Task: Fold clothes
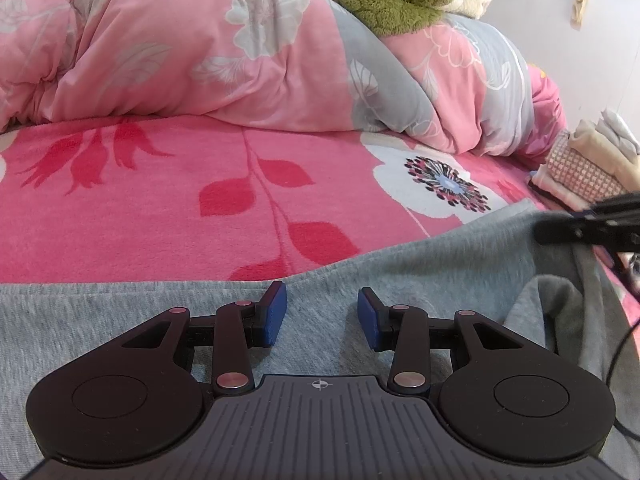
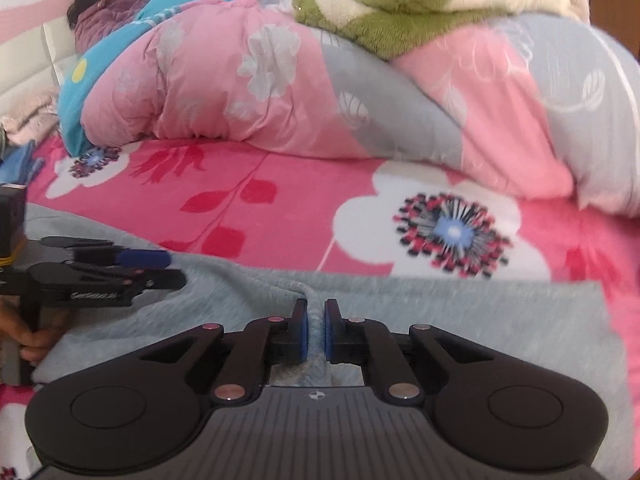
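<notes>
Right wrist view: right gripper (image 2: 316,330) pinches a ridge of the grey knit garment (image 2: 460,312), spread on the pink floral bedsheet (image 2: 304,220); left gripper (image 1: 322,316) released, empty above it. Folding barely begun.

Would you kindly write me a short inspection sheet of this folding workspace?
Surface: bed with pink floral blanket.
Job's things: grey garment spread at the near edge.
Clutter: folded clothes pile; green plush on the bunched quilt.
Grippers: left claw open above the grey fabric; right claw shut on a ridge of it.
Cables: thin dark cable at the right.
Surroundings: a person lying under covers; white wall.
</notes>
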A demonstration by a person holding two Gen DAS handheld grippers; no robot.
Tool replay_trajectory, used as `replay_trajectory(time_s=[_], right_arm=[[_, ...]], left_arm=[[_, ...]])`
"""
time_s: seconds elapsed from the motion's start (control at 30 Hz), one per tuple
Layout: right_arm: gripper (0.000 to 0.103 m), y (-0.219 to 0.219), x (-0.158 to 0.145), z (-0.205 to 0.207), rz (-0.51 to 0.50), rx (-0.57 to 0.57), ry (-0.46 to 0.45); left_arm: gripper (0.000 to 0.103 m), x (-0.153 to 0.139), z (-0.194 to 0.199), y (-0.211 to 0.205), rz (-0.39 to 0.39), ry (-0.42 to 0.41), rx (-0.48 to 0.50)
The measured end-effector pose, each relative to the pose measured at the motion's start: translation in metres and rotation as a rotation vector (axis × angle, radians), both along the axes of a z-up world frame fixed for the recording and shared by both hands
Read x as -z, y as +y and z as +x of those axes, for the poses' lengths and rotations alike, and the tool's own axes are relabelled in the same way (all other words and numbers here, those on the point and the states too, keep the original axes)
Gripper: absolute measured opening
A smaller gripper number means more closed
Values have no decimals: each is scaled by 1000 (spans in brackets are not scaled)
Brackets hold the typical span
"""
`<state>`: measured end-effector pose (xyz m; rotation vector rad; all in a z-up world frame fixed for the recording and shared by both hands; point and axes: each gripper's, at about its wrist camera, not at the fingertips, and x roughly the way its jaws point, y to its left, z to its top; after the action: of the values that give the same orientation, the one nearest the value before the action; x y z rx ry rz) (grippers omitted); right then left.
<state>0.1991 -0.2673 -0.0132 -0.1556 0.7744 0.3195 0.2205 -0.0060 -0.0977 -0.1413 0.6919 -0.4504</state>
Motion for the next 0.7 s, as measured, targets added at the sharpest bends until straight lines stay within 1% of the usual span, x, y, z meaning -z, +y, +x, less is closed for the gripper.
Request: replay_trajectory(time_s=[0.2, 0.37, 0.57, 0.7], right_arm=[[7, 1, 1, 27, -56, 0, -6], [7, 3, 17, 47, -99, -9, 27], [7, -6, 46, 63, -72, 4, 94], [7, -16, 52, 68, -11, 18, 116]], left_arm=[[40, 0, 0, 0, -3, -1, -1], [40, 1, -1, 1, -6, -1, -2], [40, 1, -1, 1, -7, -2, -2], [40, 1, -2, 0, -2, -4, -2]])
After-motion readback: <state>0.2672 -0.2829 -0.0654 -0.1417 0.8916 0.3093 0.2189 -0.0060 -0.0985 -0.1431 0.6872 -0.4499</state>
